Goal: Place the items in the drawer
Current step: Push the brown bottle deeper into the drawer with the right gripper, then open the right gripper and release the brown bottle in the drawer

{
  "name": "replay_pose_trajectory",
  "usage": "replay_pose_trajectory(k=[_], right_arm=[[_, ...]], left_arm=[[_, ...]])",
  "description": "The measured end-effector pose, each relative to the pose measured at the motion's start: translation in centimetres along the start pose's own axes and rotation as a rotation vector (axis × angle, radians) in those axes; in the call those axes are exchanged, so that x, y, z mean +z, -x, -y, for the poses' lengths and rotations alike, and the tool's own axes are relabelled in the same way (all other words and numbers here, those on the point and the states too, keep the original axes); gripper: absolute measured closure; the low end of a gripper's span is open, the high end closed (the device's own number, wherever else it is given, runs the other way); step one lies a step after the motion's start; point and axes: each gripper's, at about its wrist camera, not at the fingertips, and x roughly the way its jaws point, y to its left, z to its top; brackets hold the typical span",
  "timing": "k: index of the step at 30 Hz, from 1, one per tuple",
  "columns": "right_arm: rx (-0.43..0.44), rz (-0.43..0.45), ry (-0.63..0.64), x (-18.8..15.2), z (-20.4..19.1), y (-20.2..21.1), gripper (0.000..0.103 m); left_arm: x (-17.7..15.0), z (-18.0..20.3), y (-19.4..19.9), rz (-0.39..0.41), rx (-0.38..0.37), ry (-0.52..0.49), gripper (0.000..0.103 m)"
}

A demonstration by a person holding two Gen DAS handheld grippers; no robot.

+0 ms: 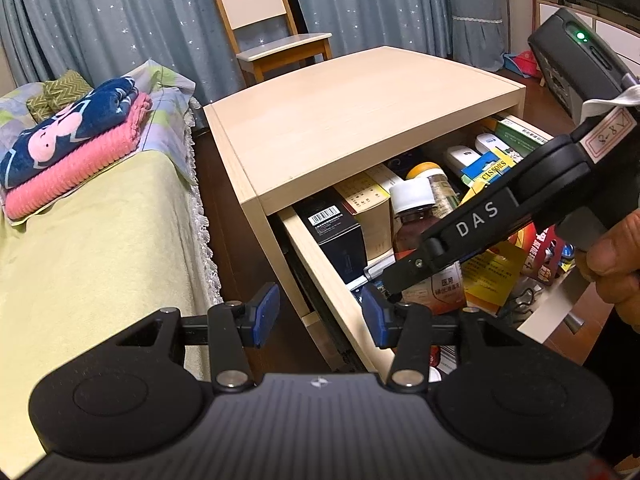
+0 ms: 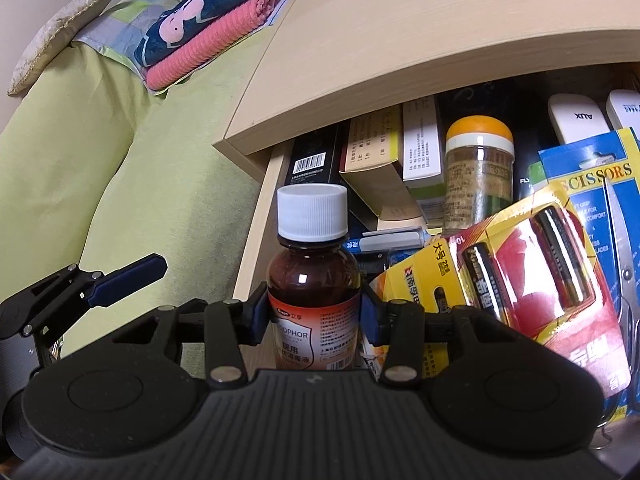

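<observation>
Right gripper (image 2: pixel 314 318) clamped on the brown bottle (image 2: pixel 313 280), blue pads pressed against both sides of its labelled body. Bottle held upright, white ribbed cap (image 2: pixel 312 211) on top, at the left front of the open drawer (image 1: pixel 320 264) and just inside its left wall. Seen also from the left wrist camera as the brown bottle (image 1: pixel 416 232) behind the right gripper's black arm marked DAS, with a hand (image 1: pixel 612 256) wrapped around that tool's handle.

Left gripper (image 1: pixel 320 312) spread wide and empty, hovering just outside the drawer's left wall, one blue pad over the dark floor and the other over the drawer's edge.

Drawer pulled out from under the top of the pale wooden nightstand (image 1: pixel 352 120) and crowded: a black box with a barcode (image 2: pixel 310 162) behind the bottle, beige cartons (image 2: pixel 376 148) beside that box, a jar with an orange lid (image 2: pixel 478 160) further right of the bottle, a battery pack (image 2: pixel 520 272) just right of the bottle, a scissors card (image 2: pixel 596 196) beyond the batteries.

Left of the nightstand, a bed with a green cover (image 1: pixel 92 232) and folded pink and navy blankets (image 1: pixel 76 148). Behind the nightstand, a wooden chair (image 1: pixel 264 20) against starred curtains (image 1: pixel 100 12)
</observation>
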Motion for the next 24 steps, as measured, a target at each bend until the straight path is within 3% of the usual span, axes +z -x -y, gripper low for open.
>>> replay_pose_trajectory(k=[21, 24], right_arm=[[-0.011, 0.017, -0.005, 0.32, 0.09, 0.2, 0.06], [-0.011, 0.022, -0.009, 0.31, 0.11, 0.14, 0.056]], left_arm=[[-0.12, 0.0, -0.09, 0.002, -0.01, 0.009, 0.051], [-0.12, 0.04, -0.08, 0.002, -0.011, 0.01, 0.051]])
